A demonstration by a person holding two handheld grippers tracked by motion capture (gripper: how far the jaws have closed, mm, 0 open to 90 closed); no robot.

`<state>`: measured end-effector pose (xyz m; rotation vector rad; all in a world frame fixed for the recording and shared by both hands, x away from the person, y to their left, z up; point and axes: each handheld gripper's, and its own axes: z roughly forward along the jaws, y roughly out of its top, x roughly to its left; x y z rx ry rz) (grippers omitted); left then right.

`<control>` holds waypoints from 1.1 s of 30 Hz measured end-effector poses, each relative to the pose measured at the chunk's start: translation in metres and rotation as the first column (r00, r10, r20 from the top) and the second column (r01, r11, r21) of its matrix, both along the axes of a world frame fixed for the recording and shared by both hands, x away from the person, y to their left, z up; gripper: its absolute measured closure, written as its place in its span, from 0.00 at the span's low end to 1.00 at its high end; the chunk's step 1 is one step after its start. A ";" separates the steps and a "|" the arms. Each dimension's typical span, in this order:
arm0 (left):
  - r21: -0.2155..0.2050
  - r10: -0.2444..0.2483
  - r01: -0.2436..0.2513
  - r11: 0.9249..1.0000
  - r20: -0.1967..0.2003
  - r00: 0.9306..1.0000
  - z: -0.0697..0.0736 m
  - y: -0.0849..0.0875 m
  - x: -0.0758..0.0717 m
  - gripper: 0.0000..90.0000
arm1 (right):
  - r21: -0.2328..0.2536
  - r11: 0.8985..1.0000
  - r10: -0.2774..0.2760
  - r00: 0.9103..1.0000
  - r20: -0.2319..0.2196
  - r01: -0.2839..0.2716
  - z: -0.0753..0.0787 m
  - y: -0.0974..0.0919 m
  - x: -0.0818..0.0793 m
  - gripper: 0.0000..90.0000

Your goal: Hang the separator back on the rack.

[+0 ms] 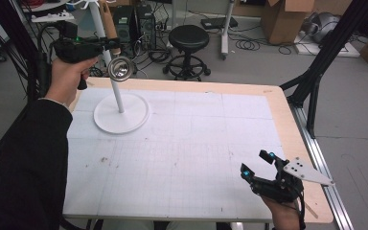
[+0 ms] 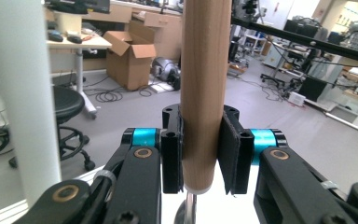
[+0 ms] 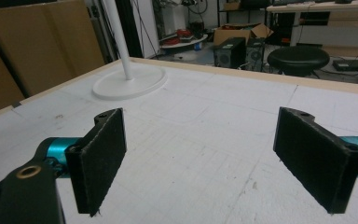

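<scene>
The left gripper [image 1: 106, 44] squeezes the wooden handle [image 2: 203, 88] of a small ladle, held up high beside the white stand's pole [image 1: 117, 93]; its shiny metal bowl [image 1: 120, 68] hangs below; it looks stiff and light, so the wood is the best place to hold; the right gripper [image 1: 258, 164] rests wide open, low over the table [image 1: 196, 129].

Your left hand [image 1: 69, 76] sits at about ten o'clock in the high view, raised above the table's far left corner, with a dark sleeve running down to seven o'clock. It holds the left gripper [image 2: 200, 154] level, pointing toward three o'clock, its jaws clamped tight. Your right hand [image 1: 283, 215] comes in at five o'clock, low near the table's near right corner. The right gripper [image 3: 212, 161] points toward ten o'clock, jaws spread wide apart.
</scene>
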<state>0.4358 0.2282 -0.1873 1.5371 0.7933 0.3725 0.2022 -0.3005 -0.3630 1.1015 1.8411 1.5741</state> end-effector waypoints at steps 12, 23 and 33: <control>0.004 0.027 -0.027 1.000 -0.028 0.999 -0.007 0.004 0.004 0.80 | -0.005 1.000 -0.022 1.000 0.006 0.022 0.000 -0.006 -0.004 0.18; -0.022 0.141 -0.141 0.990 0.013 0.990 -0.023 0.019 -0.017 0.54 | -0.018 1.000 -0.025 1.000 0.014 0.025 0.001 -0.004 -0.007 0.18; -0.026 0.181 -0.179 0.983 0.082 0.980 -0.045 0.041 -0.070 0.29 | -0.020 1.000 -0.023 1.000 0.006 0.023 -0.003 -0.002 -0.006 0.18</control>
